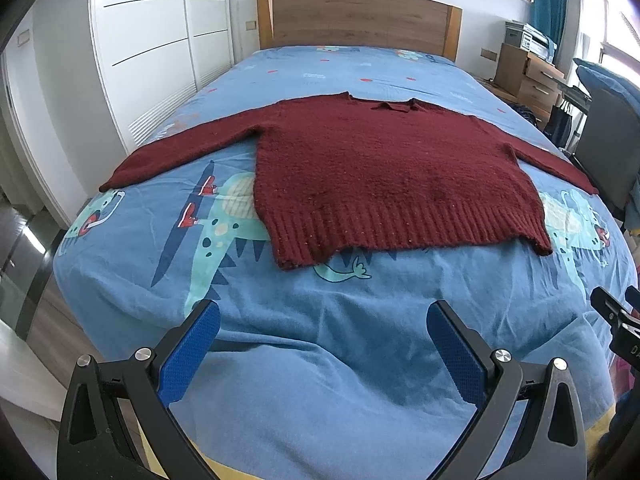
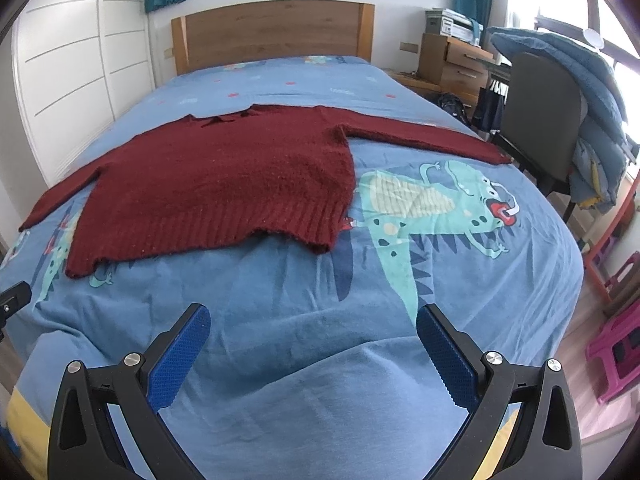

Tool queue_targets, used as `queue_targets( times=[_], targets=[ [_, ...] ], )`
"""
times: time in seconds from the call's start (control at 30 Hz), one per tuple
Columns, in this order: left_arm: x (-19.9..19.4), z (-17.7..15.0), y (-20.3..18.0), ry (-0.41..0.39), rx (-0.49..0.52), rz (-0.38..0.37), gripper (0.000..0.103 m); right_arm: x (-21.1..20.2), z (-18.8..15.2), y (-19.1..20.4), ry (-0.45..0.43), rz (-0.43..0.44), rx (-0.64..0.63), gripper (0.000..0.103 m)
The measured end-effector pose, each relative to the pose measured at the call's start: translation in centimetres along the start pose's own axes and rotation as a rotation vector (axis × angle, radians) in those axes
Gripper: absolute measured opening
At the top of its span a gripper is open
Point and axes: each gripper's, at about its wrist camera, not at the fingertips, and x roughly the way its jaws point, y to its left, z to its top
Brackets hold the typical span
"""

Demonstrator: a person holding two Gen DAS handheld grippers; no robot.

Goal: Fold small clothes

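Note:
A dark red knitted sweater (image 1: 384, 172) lies flat on the blue dinosaur-print bed cover (image 1: 320, 340), both sleeves spread out sideways, ribbed hem toward me. It also shows in the right wrist view (image 2: 224, 184). My left gripper (image 1: 323, 316) is open and empty, held above the bed's near end, well short of the hem. My right gripper (image 2: 313, 318) is open and empty, also short of the hem, to the right of the left one. The right gripper's tip shows at the edge of the left wrist view (image 1: 616, 312).
A wooden headboard (image 1: 360, 18) stands at the far end. White wardrobe doors (image 1: 152, 40) run along the left. A dark chair (image 2: 536, 116) draped with a blue quilt and a wooden drawer unit (image 2: 452, 60) stand at the right. Pink stools (image 2: 616, 344) sit on the floor.

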Motion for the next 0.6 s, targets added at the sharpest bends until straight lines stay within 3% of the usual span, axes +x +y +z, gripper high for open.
queue_targets(
  times=[0.6],
  targets=[
    [0.5, 0.4, 1.1, 0.001, -0.029, 0.014, 0.102, 0.8, 0.0, -0.1, 0.028, 0.021, 0.015, 0.103]
  ],
)
